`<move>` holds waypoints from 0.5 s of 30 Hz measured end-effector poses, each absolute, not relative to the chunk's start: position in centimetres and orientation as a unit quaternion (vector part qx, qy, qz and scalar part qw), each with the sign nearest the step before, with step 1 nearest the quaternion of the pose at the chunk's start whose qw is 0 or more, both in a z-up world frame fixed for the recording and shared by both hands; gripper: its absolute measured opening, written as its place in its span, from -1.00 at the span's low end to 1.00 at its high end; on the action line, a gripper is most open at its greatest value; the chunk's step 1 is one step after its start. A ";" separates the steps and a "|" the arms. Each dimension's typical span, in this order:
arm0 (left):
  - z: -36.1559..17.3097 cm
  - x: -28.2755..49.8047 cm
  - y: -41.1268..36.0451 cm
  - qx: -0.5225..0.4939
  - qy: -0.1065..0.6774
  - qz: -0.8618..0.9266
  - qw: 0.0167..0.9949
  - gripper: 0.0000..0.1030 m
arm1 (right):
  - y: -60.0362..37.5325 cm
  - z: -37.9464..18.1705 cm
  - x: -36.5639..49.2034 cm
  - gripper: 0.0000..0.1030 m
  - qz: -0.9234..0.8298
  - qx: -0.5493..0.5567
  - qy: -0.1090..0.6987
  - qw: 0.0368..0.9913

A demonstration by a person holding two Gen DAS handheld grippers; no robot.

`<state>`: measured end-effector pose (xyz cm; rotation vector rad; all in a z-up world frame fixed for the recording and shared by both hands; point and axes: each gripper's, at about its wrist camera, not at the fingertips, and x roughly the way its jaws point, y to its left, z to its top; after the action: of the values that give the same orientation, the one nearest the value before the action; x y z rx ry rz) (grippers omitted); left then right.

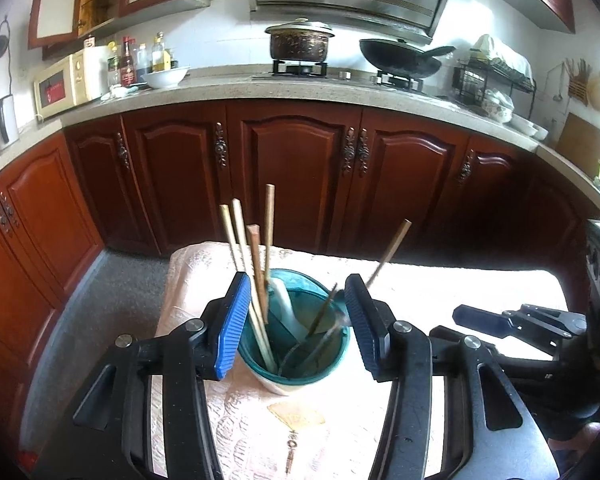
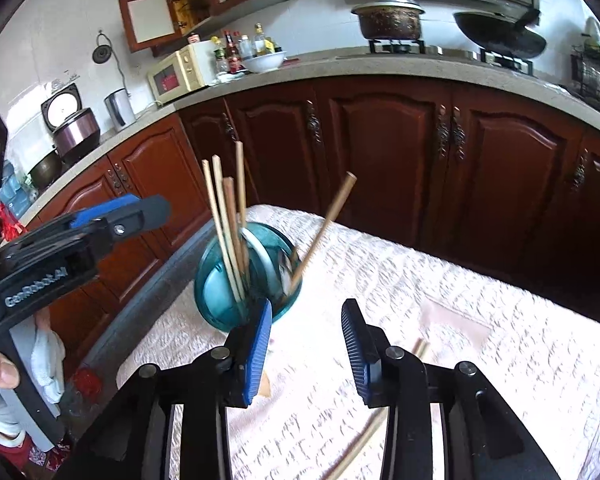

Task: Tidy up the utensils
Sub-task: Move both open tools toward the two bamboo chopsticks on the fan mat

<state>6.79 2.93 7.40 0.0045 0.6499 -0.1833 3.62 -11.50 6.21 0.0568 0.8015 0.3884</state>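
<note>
Straddling the teal cup [image 1: 296, 344], the left hand-held gripper [image 1: 296, 326] is hanging with its blue pads spread wide, one on either side of the rim, neither seeming to touch it. Nothing is being pinched. Standing in the cup: a cluster of chopsticks [image 1: 246, 264] leaning up and left, a white spoon [image 1: 288, 308], and darker metal utensils, blurred. One single chopstick [image 1: 390, 250] is tilting out to the right, blurred, possibly moving.

Sitting to the right, the right hand-held gripper [image 2: 306, 344] is also spread and empty, with the cup ahead and to its left. Just beneath and ahead of its right finger, loose chopsticks [image 2: 364, 444] are lying on the pale quilted tabletop [image 2: 500, 360], long axis running from near-left to far-right, partly hidden by the finger.

Judgement: these loose sticks are what remains. The right hand-held gripper is clearly nearer; it would need to drop and close across the sticks' length.
</note>
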 end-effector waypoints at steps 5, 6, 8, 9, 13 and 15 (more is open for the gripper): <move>7.0 5.6 1.7 0.007 0.324 -0.102 0.941 -0.06 | -13.5 4.3 2.8 -0.33 0.168 0.036 0.409 0.896; 6.9 5.4 1.6 0.007 0.324 -0.104 0.940 -0.06 | -13.9 3.8 2.7 -0.33 0.165 0.038 0.414 0.894; 6.6 4.8 1.5 0.003 0.325 -0.108 0.939 -0.06 | -14.9 2.1 2.4 -0.33 0.152 0.038 0.433 0.888; 6.4 4.4 1.5 -0.001 0.325 -0.108 0.939 -0.06 | -15.5 0.8 2.3 -0.33 0.142 0.039 0.447 0.882; 5.4 3.3 1.2 -0.008 0.334 -0.117 0.935 -0.06 | -18.0 -4.6 2.3 -0.33 0.117 0.074 0.506 0.851; 4.6 2.9 0.8 -0.006 0.345 -0.123 0.930 -0.06 | -18.5 -6.6 2.4 -0.36 0.106 0.080 0.525 0.841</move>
<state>2.87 0.84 4.64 -0.0113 0.7063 -0.2524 2.37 -18.51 -6.63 0.1698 1.1087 0.2242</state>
